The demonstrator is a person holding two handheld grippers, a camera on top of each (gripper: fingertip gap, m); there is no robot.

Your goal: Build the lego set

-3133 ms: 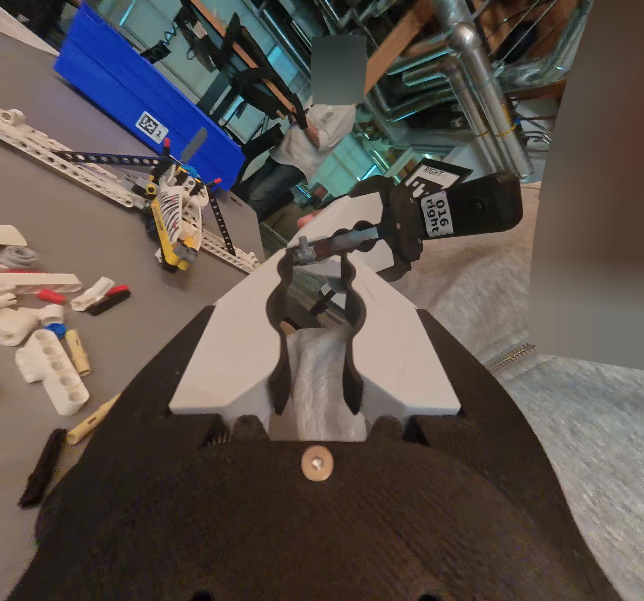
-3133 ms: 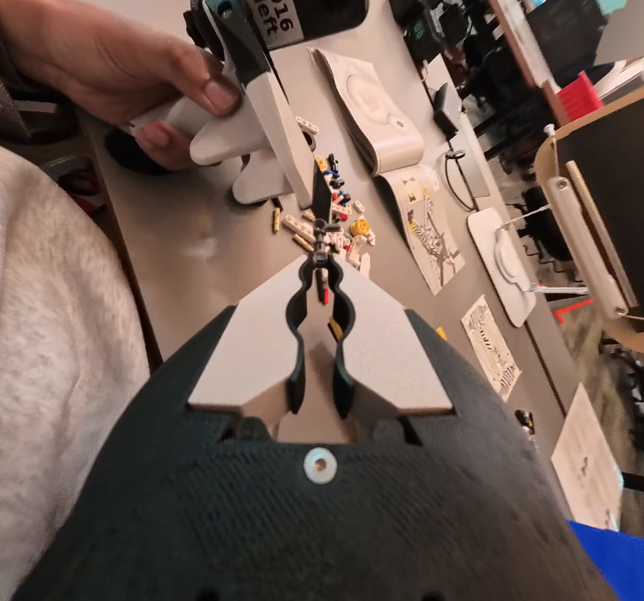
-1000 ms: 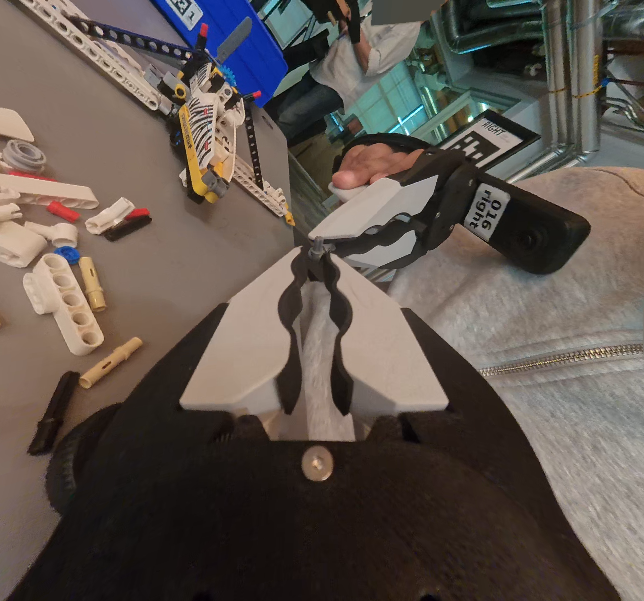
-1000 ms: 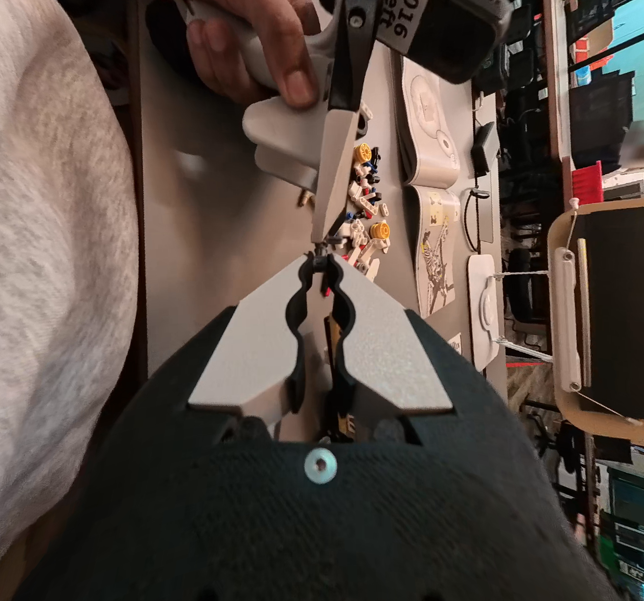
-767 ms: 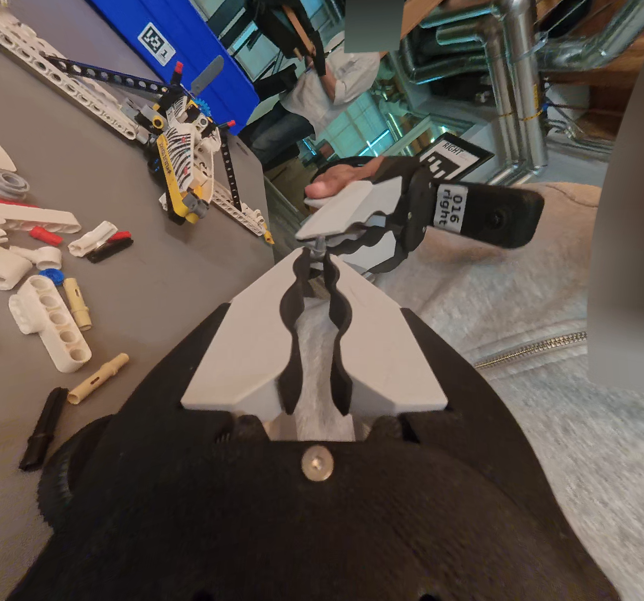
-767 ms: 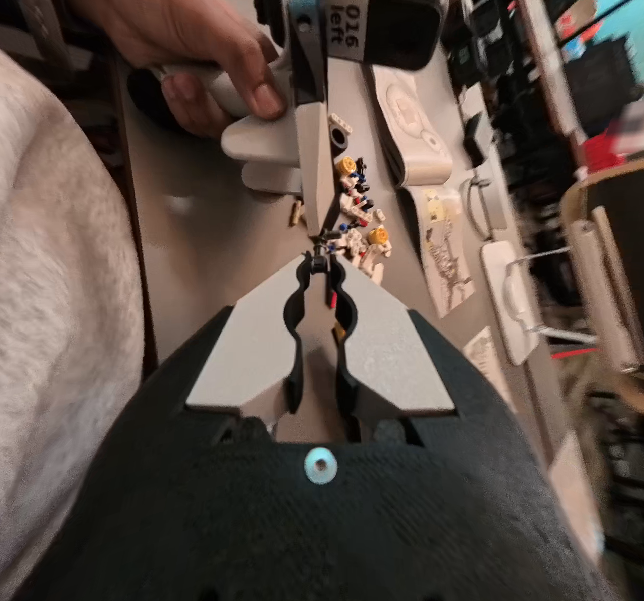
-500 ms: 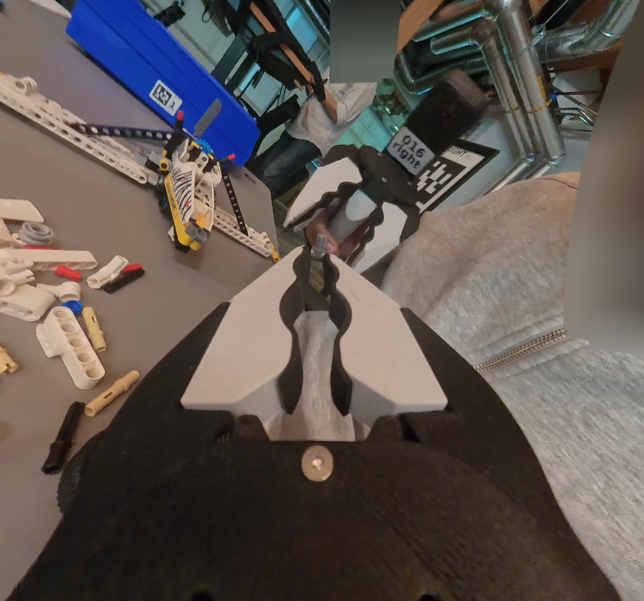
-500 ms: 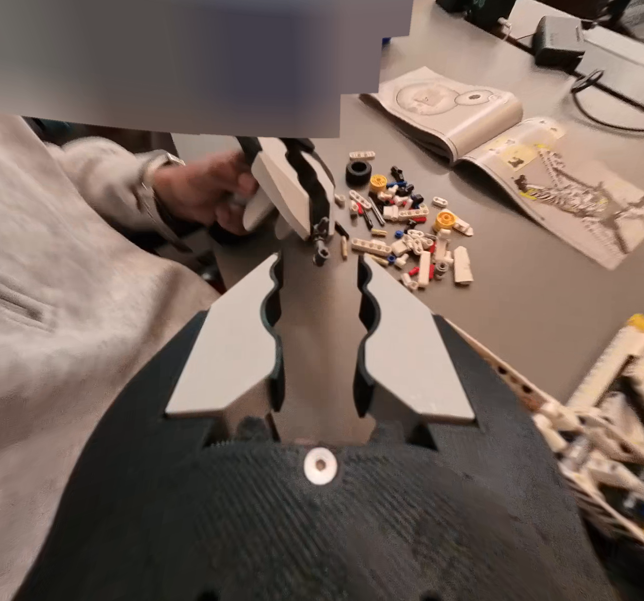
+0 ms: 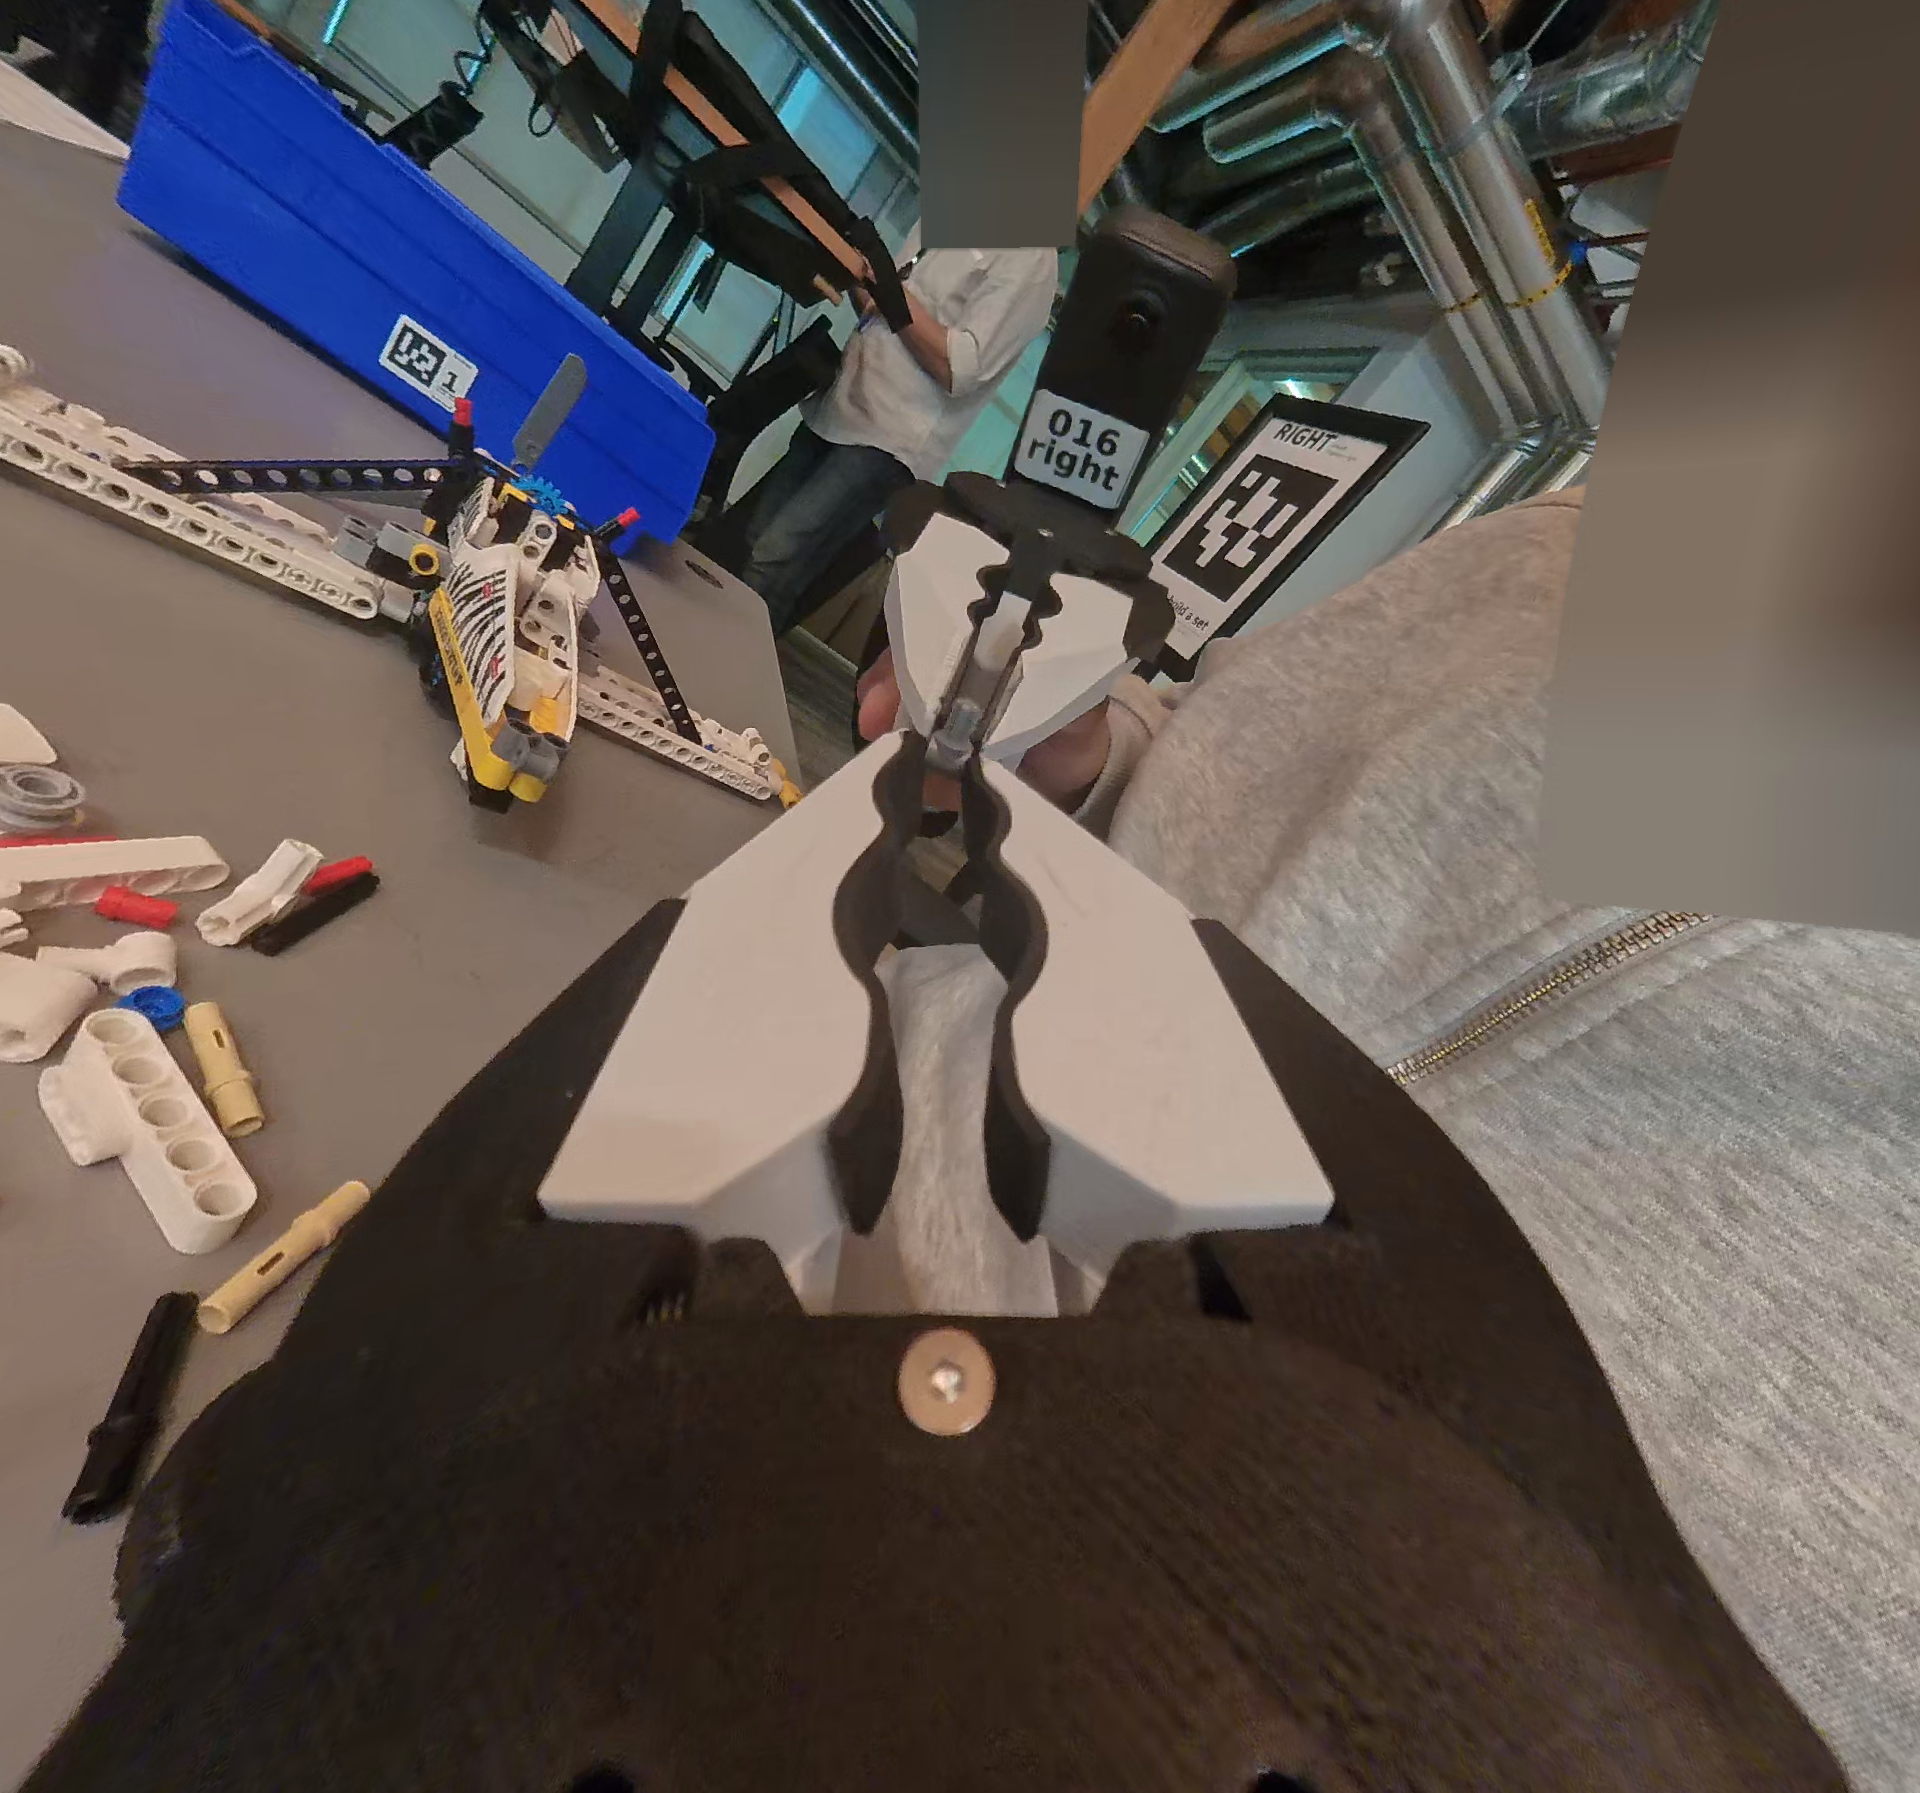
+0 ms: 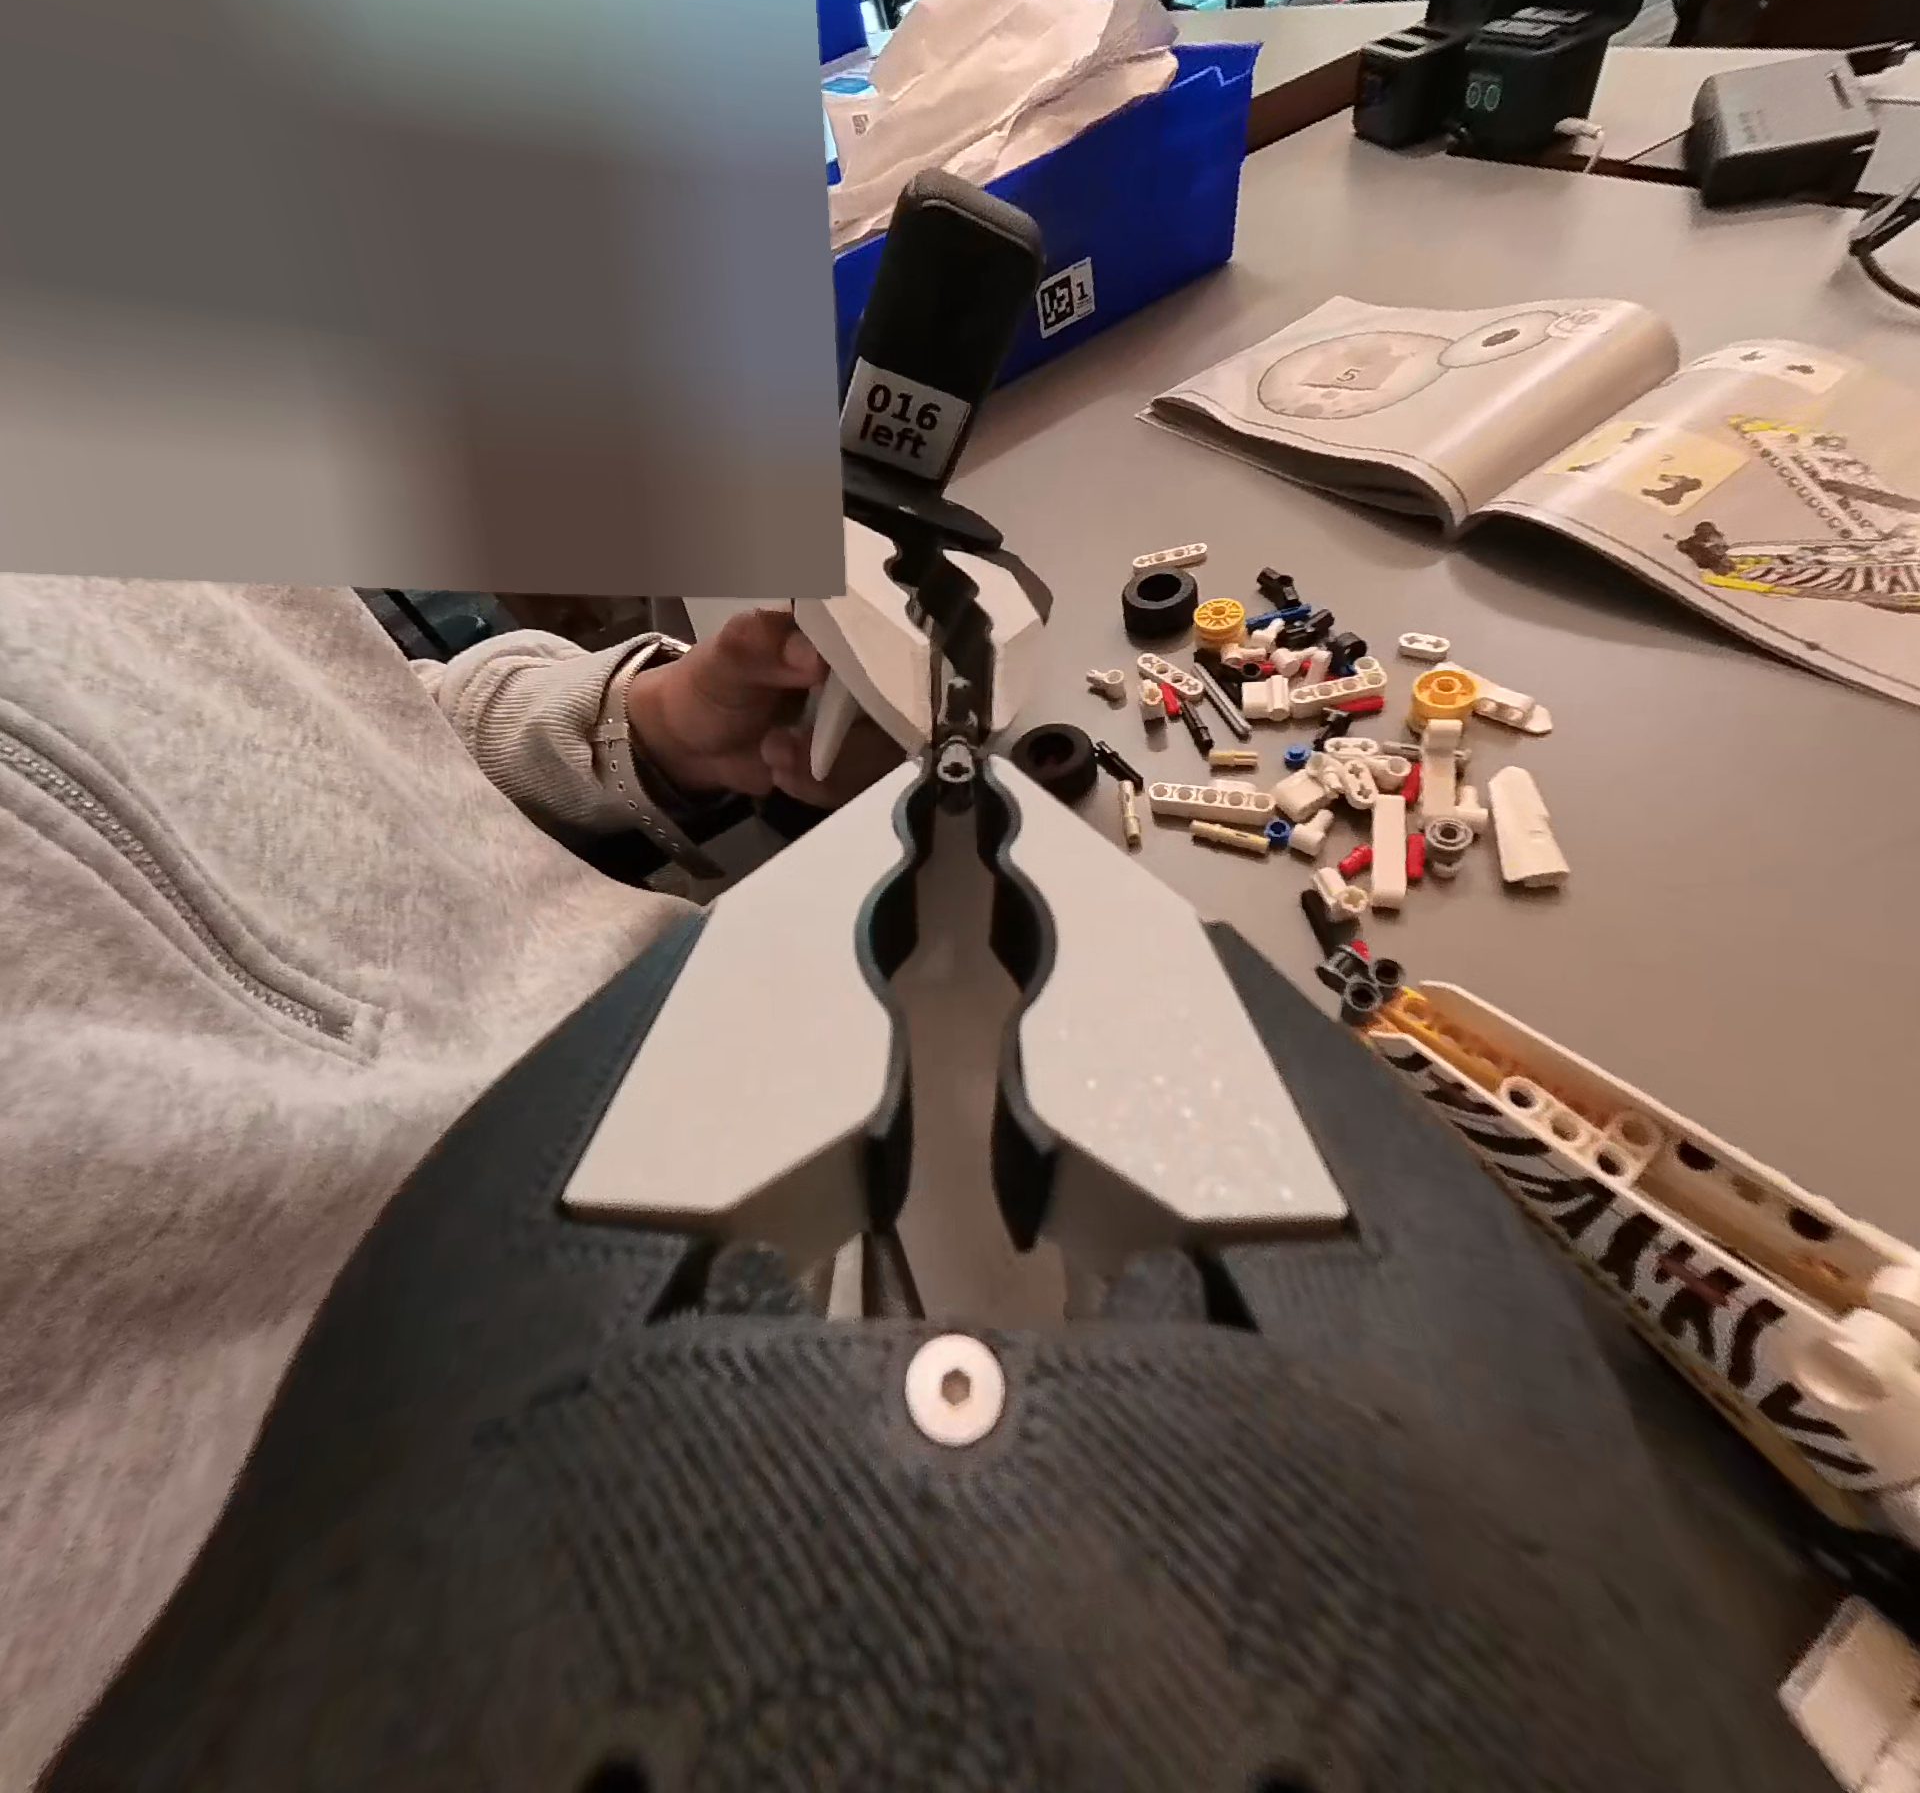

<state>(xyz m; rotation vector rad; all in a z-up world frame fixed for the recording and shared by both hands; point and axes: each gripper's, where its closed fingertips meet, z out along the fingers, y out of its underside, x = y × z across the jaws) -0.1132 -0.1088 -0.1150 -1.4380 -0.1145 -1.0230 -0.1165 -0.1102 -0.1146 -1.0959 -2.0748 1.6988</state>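
Note:
A small grey connector piece [image 9: 957, 731] is held in the air off the table's near edge, between my two grippers, which face each other tip to tip. My left gripper [image 9: 941, 762] is shut on it from its side. My right gripper [image 10: 952, 775] is shut on the grey cross-holed end [image 10: 953, 767] from the opposite side. In the right wrist view the left gripper [image 10: 954, 704] holds a dark part of the same piece. In the left wrist view the right gripper [image 9: 977, 678] shows just beyond my fingertips. How the piece's parts join is hidden between the pads.
The partly built zebra-striped model [image 9: 504, 621] lies on the grey table [image 9: 260, 767] and also shows at the right [image 10: 1621, 1213]. Loose parts [image 10: 1330, 756] lie in a pile, more at the left [image 9: 145, 1109]. An open instruction booklet [image 10: 1507, 434] and a blue bin [image 9: 395, 289] are farther back. A person stands behind. Both grippers' tips are close together, under 4 cm apart.
Half a second ago my right gripper was open and apart from the piece. It has come up head-on to the left gripper and shut on the piece's grey end. The left kept its hold.

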